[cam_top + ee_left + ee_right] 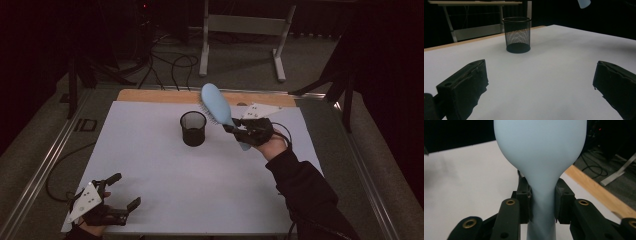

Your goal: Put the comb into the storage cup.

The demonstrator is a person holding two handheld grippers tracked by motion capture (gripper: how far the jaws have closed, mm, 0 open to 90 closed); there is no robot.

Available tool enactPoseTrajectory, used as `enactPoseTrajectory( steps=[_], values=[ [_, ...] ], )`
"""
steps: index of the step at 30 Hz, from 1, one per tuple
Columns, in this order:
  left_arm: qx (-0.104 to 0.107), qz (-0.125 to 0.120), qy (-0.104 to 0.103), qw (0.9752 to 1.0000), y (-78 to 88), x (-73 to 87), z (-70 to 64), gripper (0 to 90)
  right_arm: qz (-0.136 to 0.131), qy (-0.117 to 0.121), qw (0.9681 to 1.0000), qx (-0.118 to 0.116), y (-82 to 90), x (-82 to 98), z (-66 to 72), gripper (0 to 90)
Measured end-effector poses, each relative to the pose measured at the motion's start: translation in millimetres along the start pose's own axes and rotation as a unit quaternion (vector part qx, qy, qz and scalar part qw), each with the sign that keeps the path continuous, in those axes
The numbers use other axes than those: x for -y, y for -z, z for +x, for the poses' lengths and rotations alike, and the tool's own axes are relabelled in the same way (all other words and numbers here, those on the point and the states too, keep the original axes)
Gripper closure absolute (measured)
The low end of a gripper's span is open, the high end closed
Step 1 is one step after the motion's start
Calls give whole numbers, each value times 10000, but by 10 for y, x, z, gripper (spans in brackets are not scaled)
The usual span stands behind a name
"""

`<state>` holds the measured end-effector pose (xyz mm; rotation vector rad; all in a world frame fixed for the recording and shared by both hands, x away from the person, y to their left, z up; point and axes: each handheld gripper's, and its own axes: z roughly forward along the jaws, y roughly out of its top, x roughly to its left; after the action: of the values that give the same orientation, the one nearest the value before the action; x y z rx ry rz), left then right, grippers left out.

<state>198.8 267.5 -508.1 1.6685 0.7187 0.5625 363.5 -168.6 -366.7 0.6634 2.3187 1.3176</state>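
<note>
A light blue hairbrush point(216, 104) hangs tilted above the white table top, head up and to the left, bristles facing the black mesh cup point(193, 128). My right gripper point(239, 131) is shut on the neck of its handle, just right of the cup. In the right gripper view both pads press the hairbrush point(541, 152) at the narrow neck, with my right gripper point(542, 200) below the head. My left gripper point(125, 190) rests open at the near left corner, nothing between its fingers. From my left gripper point(540, 82) the mesh cup point(517, 33) stands upright ahead, and the hairbrush tip point(584, 3) shows above.
A white sheet point(200, 190) covers the table, with a wooden strip point(160, 96) along the far edge. Beyond it stand a metal frame point(245, 25) and loose cables point(170, 65) on the floor. Dark stands flank both sides.
</note>
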Motion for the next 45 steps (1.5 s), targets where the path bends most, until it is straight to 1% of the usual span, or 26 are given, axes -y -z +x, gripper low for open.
enactPoseTrajectory(
  steps=[1, 3, 4, 6, 7, 9, 10, 11, 12, 13, 15, 19, 20, 23, 24, 27, 30, 33, 34, 37, 38, 40, 41, 43, 44, 45],
  values=[
    [3, -4, 2, 10000, 0, 0, 1, 0, -20, -18, 10000, 1, -4, -16, -10, 706],
    [-1, -4, 3, 10000, 1, 2, 4, 0, -57, 46, 9999, 71, -15, -50, -15, 706],
    [3, -2, 7, 10000, 2, 2, 5, 0, -82, 10, 10000, 32, -22, -65, -20, 706],
    [-2, -3, 1, 10000, 1, 2, 4, 0, -95, 56, 9999, 94, -40, -92, -22, 706],
    [2, -4, 4, 10000, 2, 1, 3, 0, -102, 26, 9999, 56, -51, -103, -30, 706],
    [1, -5, 0, 10000, 1, 2, 2, 0, -154, 0, 9998, 82, -75, -118, -34, 706],
    [0, -3, -1, 10000, 2, 2, 3, 0, -157, -31, 9999, 36, -86, -124, -42, 706],
    [1, -6, 0, 10000, 2, 2, 3, 0, -192, -4, 9998, 61, -99, -128, -45, 706],
    [3, -5, -2, 10000, 2, 2, 3, 0, -217, -59, 9997, 34, -122, -140, -46, 706],
    [3, -8, 0, 10000, 2, 2, 3, 0, -217, -59, 9997, 34, -122, -140, -46, 706],
    [6, -9, 4, 10000, 2, 3, 4, 0, -253, -14, 9996, 91, -145, -153, -44, 706],
    [2, -7, -6, 10000, 3, 2, 4, 0, -343, -68, 9994, 78, -185, -197, -55, 706],
    [3, -9, -3, 10000, 3, 2, 4, 0, -353, -31, 9993, 88, -194, -207, -61, 706],
    [5, -7, -6, 10000, 3, 2, 3, 0, -397, -83, 9991, 140, -227, -240, -76, 706],
    [3, -9, -8, 10000, 3, 1, 2, 0, -423, -62, 9990, 155, -237, -250, -85, 706],
    [0, -11, -2, 10000, 4, 2, 5, 0, -571, -112, 9981, 178, -279, -288, -102, 706],
    [1, -9, -3, 10000, 4, 2, 6, 0, -629, -104, 9978, 206, -306, -308, -108, 706],
    [9, -9, 7, 10000, 2, 4, 7, 0, -646, -124, 9976, 225, -357, -340, -107, 706],
    [12, -13, 14, 10000, 2, 4, 7, 0, -659, -55, 9975, 248, -394, -358, -111, 706],
    [17, -19, 22, 10000, 0, 3, 6, 0, -681, -70, 9974, 224, -424, -375, -118, 706],
    [12, -19, 24, 10000, -1, 4, 6, 0, -702, -59, 9972, 250, -437, -381, -116, 706],
    [23, -15, 26, 10000, -2, 4, 7, 0, -766, -114, 9967, 228, -464, -391, -125, 706],
    [22, -18, 37, 10000, -3, 5, 7, 0, -798, -108, 9964, 262, -476, -395, -127, 706],
    [27, -22, 41, 10000, -4, 6, 10, 0, -895, -157, 9956, 247, -497, -405, -138, 705],
    [26, -20, 37, 10000, -4, 6, 12, 0, -1007, -176, 9944, 265, -513, -418, -144, 706],
    [31, -20, 48, 10000, -4, 6, 12, 0, -1007, -176, 9944, 265, -513, -418, -144, 706]
  ],
)
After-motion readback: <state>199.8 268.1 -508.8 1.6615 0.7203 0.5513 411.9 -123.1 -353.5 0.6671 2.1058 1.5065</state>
